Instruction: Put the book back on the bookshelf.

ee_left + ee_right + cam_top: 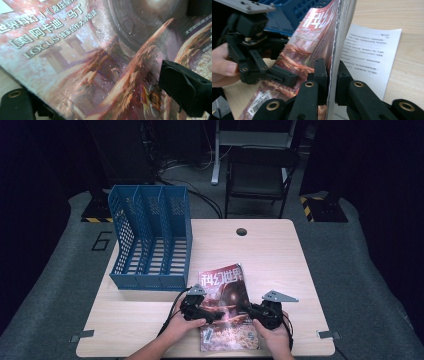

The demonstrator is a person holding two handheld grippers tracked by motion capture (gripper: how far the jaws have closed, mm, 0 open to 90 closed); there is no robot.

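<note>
Right gripper [331,82] is clamped on the magazine [227,305] edge. Left gripper [212,314], jaws apart, rests over the magazine cover, near the blue rack [150,240].

Bright table, dark surroundings (close views blurred)

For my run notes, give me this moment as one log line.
right gripper: fingers shut on magazine edge | left gripper: fingers open over cover | loose sheet: under magazine | blue file rack: empty
</note>
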